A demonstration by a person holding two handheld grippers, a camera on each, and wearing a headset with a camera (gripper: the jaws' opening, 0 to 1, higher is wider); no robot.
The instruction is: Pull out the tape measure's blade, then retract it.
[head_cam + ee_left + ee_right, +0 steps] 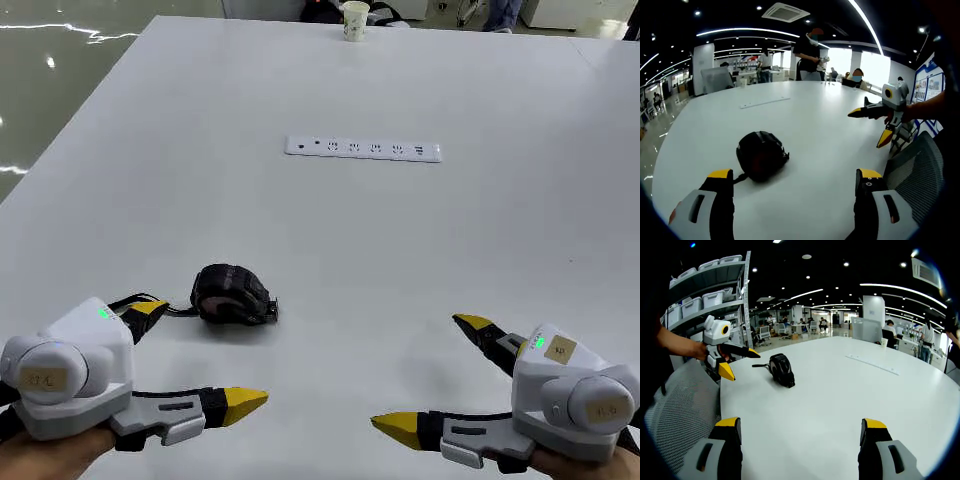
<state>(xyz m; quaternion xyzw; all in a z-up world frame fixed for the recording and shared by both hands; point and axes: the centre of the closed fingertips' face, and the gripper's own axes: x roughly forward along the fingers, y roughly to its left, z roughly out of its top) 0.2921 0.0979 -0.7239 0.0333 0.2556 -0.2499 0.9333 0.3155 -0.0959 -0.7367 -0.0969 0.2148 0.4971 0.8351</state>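
Observation:
A black tape measure (233,295) lies on the white table (400,250), blade fully in, with a short strap trailing to its left. My left gripper (205,355) stands open just in front of and left of it; one yellow fingertip is near the strap. In the left gripper view the tape measure (760,155) sits between and slightly beyond the jaws. My right gripper (432,372) is open at the lower right, well apart from the tape. The right gripper view has the tape measure (782,370) far ahead to the left, beside the left gripper (737,361).
A white power strip (362,149) lies across the table's middle, beyond the tape. A paper cup (355,20) stands at the far edge. People stand and sit past the table's far side. A mesh chair back (680,405) is close behind the near edge.

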